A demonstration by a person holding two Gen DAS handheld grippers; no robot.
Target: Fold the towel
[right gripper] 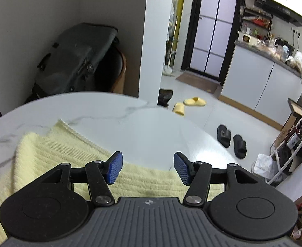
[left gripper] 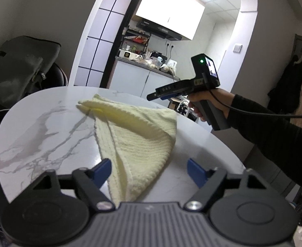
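Observation:
A pale yellow knit towel lies on the round white marble table, folded over itself into a rough triangle, its narrow end near me. My left gripper is open and empty, its blue pads either side of the towel's near end, above it. My right gripper is open and empty, held above the towel's far edge. In the left wrist view the right gripper hovers above the table's far right edge in a hand; its jaws look narrow from this side.
A grey bag hangs on a chair behind the table. Slippers and black sandals lie on the floor beyond the table edge. A kitchen counter stands behind, a white cart at right.

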